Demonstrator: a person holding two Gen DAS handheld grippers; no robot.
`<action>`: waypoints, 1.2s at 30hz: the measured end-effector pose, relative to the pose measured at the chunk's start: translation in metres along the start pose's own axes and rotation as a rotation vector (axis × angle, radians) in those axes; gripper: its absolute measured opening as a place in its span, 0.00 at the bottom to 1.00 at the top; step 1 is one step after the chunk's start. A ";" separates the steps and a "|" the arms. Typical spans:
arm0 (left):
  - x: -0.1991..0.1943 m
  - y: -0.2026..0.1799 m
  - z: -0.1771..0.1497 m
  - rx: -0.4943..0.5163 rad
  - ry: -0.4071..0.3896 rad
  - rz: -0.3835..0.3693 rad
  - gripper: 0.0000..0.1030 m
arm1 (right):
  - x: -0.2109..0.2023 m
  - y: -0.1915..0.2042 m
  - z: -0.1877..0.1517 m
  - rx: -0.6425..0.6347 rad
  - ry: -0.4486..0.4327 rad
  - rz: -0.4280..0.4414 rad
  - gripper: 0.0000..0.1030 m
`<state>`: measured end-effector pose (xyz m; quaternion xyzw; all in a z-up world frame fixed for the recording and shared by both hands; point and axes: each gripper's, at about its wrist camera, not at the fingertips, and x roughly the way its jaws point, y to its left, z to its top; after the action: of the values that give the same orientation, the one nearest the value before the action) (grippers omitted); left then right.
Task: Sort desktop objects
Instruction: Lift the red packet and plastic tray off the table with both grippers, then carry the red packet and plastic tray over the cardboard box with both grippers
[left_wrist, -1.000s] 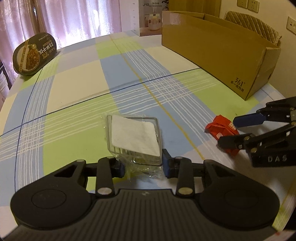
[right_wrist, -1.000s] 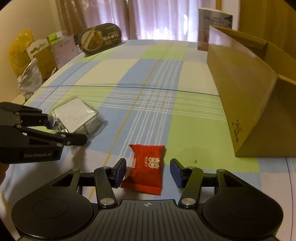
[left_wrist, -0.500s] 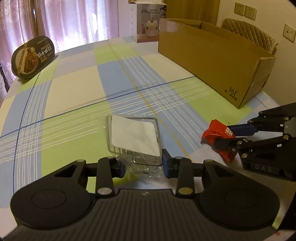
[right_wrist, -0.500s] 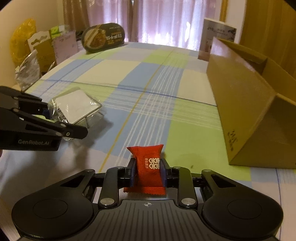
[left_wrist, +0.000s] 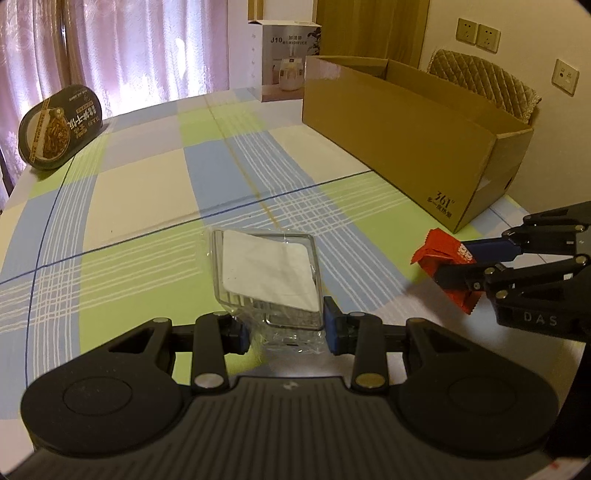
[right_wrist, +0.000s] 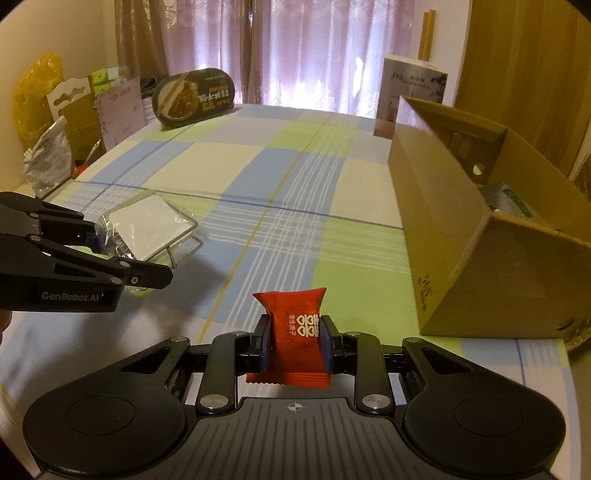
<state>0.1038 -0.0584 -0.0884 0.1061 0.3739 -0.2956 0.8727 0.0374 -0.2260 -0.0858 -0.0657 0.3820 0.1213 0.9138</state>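
My left gripper (left_wrist: 286, 330) is shut on a clear plastic-wrapped box (left_wrist: 267, 271) with a white card inside, held a little above the checked tablecloth (left_wrist: 140, 177). In the right wrist view the same gripper (right_wrist: 129, 254) and box (right_wrist: 144, 223) appear at the left. My right gripper (right_wrist: 295, 343) is shut on a red snack packet (right_wrist: 295, 325), which stands upright between the blue pads (right_wrist: 325, 345). Seen from the left wrist, that gripper (left_wrist: 450, 264) holds the packet (left_wrist: 434, 253) off the table. An open cardboard box (left_wrist: 406, 140) (right_wrist: 461, 236) lies to the right.
A dark oval food tub (left_wrist: 61, 127) (right_wrist: 194, 96) leans at the far left corner. A humidifier carton (left_wrist: 284, 59) (right_wrist: 410, 92) stands behind the cardboard box. A padded chair (left_wrist: 480, 77) is beyond the box. Bags and cartons (right_wrist: 74, 107) crowd the table's left side.
The right gripper closed on the red packet and lifted it off the cloth. The left gripper rose too, still holding the clear box.
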 end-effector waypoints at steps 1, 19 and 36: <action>-0.001 -0.001 0.001 0.003 -0.003 -0.002 0.31 | -0.002 0.000 0.001 -0.001 -0.002 -0.003 0.23; -0.024 -0.012 0.008 0.041 -0.031 0.034 0.31 | -0.036 -0.009 0.008 0.021 -0.054 -0.015 0.23; -0.051 -0.086 0.028 0.095 -0.056 0.004 0.31 | -0.088 -0.044 0.020 0.095 -0.143 -0.005 0.23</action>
<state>0.0414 -0.1171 -0.0292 0.1399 0.3344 -0.3139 0.8775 0.0032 -0.2796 -0.0076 -0.0144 0.3210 0.1054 0.9411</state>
